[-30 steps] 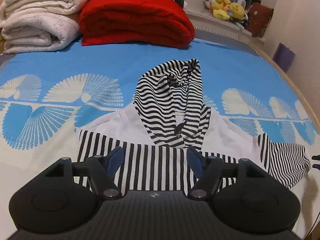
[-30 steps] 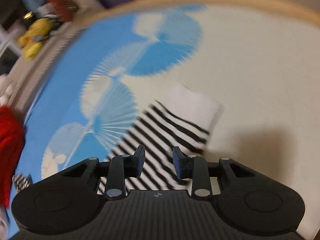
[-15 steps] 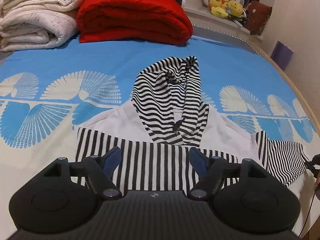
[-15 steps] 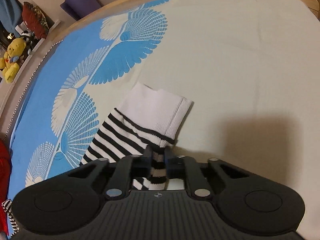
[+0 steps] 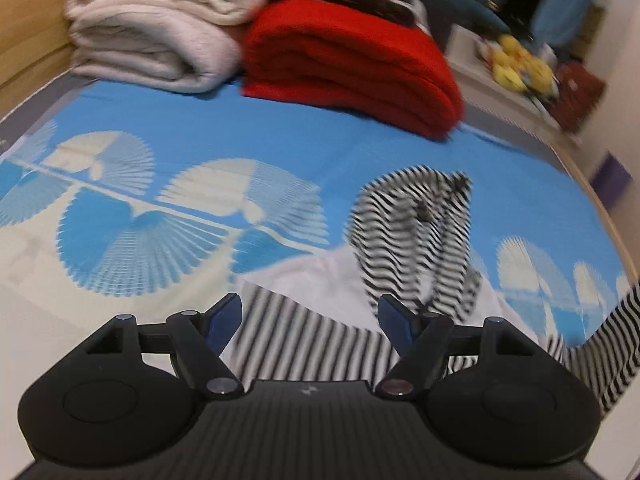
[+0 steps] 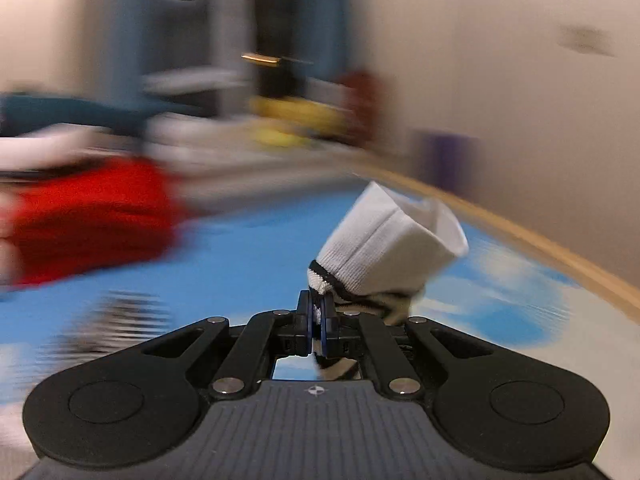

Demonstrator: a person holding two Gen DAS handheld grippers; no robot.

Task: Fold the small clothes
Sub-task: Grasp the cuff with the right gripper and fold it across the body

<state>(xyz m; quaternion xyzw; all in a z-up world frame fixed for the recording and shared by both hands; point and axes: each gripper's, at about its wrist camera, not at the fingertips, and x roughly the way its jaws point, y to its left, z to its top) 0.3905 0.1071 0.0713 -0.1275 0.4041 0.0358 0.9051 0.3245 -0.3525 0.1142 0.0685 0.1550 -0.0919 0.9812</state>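
A small white hoodie with black-and-white striped hood and striped band lies on the blue and white bed cover. My left gripper is open and empty, hovering over the striped band. My right gripper is shut on the hoodie's striped sleeve, whose white cuff sticks up above the fingers, lifted off the bed. In the left wrist view the raised sleeve rises at the right edge. Both views are motion-blurred.
A folded red blanket and folded cream blankets lie at the head of the bed. Yellow plush toys sit on a shelf beyond. The wooden bed edge and a wall run along the right.
My right gripper closed on the sleeve near the cuff and lifted it off the bed, swinging towards the hoodie. My left gripper stayed open and shifted left.
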